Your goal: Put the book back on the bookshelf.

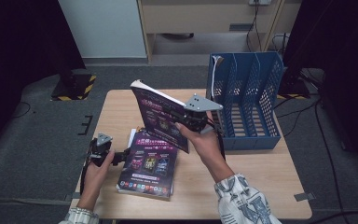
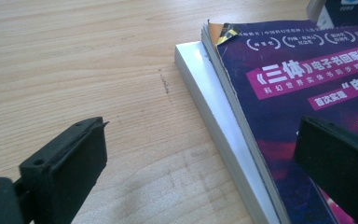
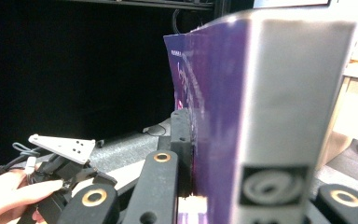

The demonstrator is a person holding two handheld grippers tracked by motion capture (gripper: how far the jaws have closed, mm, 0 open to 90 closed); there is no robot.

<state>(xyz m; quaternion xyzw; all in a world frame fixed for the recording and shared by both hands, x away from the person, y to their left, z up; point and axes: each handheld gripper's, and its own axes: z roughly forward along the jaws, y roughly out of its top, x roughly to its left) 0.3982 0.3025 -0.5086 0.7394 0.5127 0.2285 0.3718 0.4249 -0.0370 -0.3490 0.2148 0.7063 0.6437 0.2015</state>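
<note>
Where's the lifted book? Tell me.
In the high view, the lifted book is mid-table, clamped upright in the right hand-held gripper, above the book stack, left of the blue file rack.

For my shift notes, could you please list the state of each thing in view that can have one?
Left tool: open, at the edge of the stack, gripping nothing.
Right tool: shut on the lifted purple book, held tilted above the table.
Stack of purple books: lying flat, closed.
Blue file rack: upright, compartments empty as far as visible.
</note>
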